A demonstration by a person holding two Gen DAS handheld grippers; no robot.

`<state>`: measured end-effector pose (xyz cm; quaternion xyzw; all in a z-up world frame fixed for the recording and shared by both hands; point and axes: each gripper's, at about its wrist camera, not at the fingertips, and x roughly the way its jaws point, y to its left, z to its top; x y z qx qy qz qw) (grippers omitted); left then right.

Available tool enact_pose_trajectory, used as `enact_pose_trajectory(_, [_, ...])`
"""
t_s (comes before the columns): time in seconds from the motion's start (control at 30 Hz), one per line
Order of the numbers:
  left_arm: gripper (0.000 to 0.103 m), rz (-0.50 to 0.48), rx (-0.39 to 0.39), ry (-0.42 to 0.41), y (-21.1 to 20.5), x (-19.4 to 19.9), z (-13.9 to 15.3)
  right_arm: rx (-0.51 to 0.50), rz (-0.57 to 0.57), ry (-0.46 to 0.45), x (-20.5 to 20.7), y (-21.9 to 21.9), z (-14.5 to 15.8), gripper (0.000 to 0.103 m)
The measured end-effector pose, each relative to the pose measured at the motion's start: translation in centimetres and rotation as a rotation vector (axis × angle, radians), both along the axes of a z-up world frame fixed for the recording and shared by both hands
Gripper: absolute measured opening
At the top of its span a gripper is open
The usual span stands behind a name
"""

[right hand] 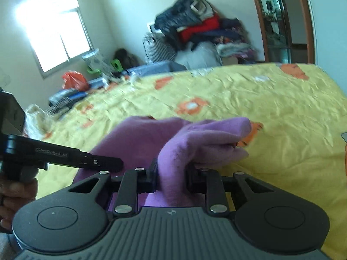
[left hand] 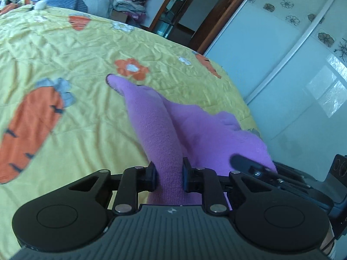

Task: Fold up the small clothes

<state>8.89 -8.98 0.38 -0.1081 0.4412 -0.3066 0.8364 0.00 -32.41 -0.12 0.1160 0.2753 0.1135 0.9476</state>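
Note:
A small purple fleece garment (left hand: 151, 117) is lifted off the yellow bedspread (left hand: 65, 54). My left gripper (left hand: 169, 176) is shut on one gathered end of it, and a long purple part stretches away to a tip resting on the bed. In the right wrist view my right gripper (right hand: 171, 178) is shut on another bunched part of the purple garment (right hand: 195, 138), whose folds droop forward to the right. The right gripper's fingers (left hand: 245, 162) show at the lower right of the left view, and the left gripper's fingers (right hand: 97, 162) reach in from the left of the right view.
The bedspread carries orange carrot (left hand: 30, 130) and flower prints. Piled clothes and bags (right hand: 195, 28) stand beyond the bed's far side. A white sliding wardrobe (left hand: 292, 75) runs along the bed's right edge, with a wooden doorway (left hand: 184, 10) past it. A window (right hand: 54, 36) is on the left wall.

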Motion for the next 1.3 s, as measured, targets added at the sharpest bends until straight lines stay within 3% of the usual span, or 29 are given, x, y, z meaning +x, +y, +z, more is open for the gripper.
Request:
enact_pose_trajectory(0.03, [0.03, 0.003, 0.009, 0.04, 0.8, 0.1, -0.7, -0.049, 0.015, 0.04, 0.5, 0.7, -0.8, 0.043])
enact_pose_trajectory(0.07, [0.05, 0.029, 0.022, 0.096, 2.0, 0.0, -1.9, -0.108, -0.017, 0.093, 0.9, 1.1, -2.0, 0.062])
enact_pose_trajectory(0.1, [0.059, 0.048, 0.042, 0.141, 3.2, -0.5, -3.3, -0.164, -0.083, 0.107, 0.5, 1.2, -3.0, 0.088])
enact_pose_trajectory(0.13, [0.067, 0.068, 0.053, 0.145, 4.4, -1.7, -4.3, -0.186, -0.13, 0.092, -0.5, 0.8, -3.6, 0.088])
enact_pose_trajectory(0.23, [0.069, 0.114, 0.022, 0.157, 8.2, -5.5, -6.1, -0.052, -0.14, 0.078, -4.2, -1.6, -4.8, 0.086])
enact_pose_trajectory(0.33, [0.097, 0.167, -0.03, 0.156, 10.5, -8.6, -6.9, -0.079, -0.177, 0.05, -8.0, -1.8, -5.6, 0.083])
enact_pose_trajectory(0.57, [0.103, 0.296, 0.172, -0.026, 10.1, -14.8, -7.3, -0.213, -0.157, 0.094, -14.7, 0.4, -6.8, 0.081])
enact_pose_trajectory(0.67, [0.103, 0.359, 0.233, -0.092, 9.4, -17.3, -7.8, -0.203, -0.141, 0.122, -16.4, 1.1, -8.0, 0.081])
enact_pose_trajectory(0.73, [0.103, 0.345, 0.283, -0.121, 8.2, -18.5, -7.9, -0.195, -0.13, 0.137, -17.0, 1.4, -8.6, 0.083])
enact_pose_trajectory(0.87, [0.103, 0.306, 0.368, -0.17, 6.3, -20.3, -8.3, -0.27, -0.145, 0.128, -17.9, 2.5, -9.3, 0.087])
enact_pose_trajectory(1.07, [0.103, 0.359, 0.424, -0.125, 4.3, -20.6, -8.3, -0.225, -0.218, 0.112, -18.4, 1.1, -8.3, 0.092])
enact_pose_trajectory(1.3, [0.103, 0.361, 0.462, -0.08, 3.0, -20.2, -8.1, -0.238, -0.159, 0.128, -16.4, 1.6, -7.8, 0.093])
